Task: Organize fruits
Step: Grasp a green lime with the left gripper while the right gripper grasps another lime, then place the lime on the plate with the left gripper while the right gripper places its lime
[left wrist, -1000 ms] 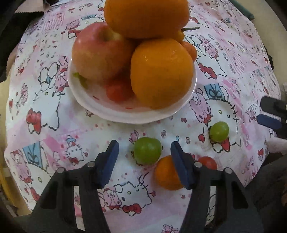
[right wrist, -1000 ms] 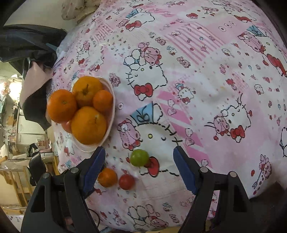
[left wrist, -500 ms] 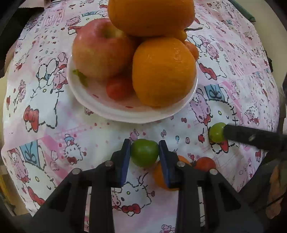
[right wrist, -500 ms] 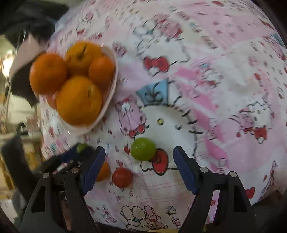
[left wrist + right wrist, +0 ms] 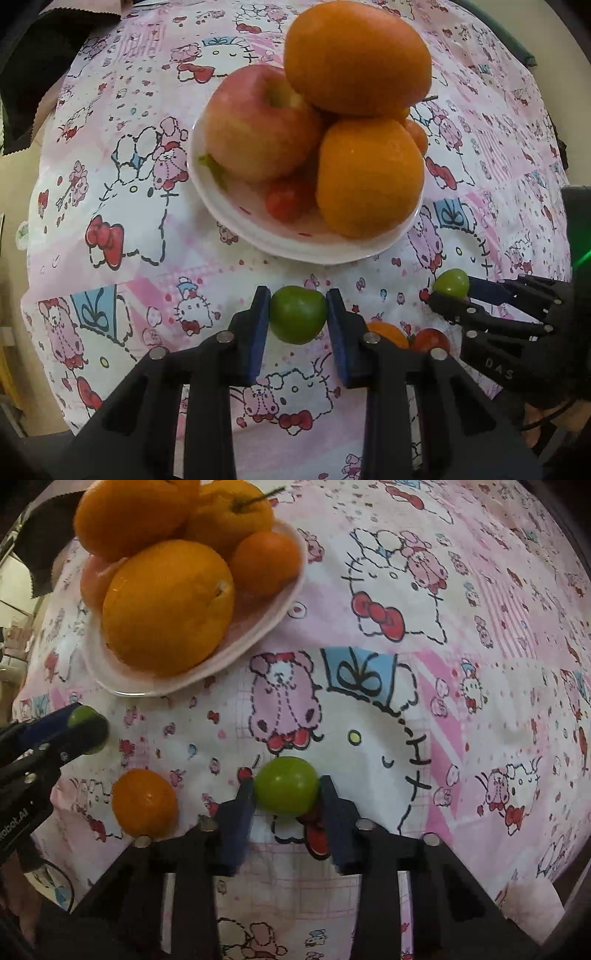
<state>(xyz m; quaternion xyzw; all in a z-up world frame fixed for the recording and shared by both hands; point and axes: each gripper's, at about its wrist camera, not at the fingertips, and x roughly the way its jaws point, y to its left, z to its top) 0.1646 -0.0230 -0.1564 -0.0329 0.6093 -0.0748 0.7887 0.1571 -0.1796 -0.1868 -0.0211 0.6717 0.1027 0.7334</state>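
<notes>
Fruit piles on the plate point(image 5: 295, 247) — a small citrus point(image 5: 144, 803) lies before it, on the tablecloth point(image 5: 461, 635).

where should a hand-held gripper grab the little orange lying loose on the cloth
Take the small orange across its widest middle, coming straight down from above. It is round and sits alone on the flat tablecloth, so the pads can close on two opposite sides. Its left and right sides look clear; the red tomato touches or nearly touches it on one side, so probably avoid that one.

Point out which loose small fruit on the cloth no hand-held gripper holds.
The small orange and the red tomato beside it; both green fruits are clamped.
</notes>
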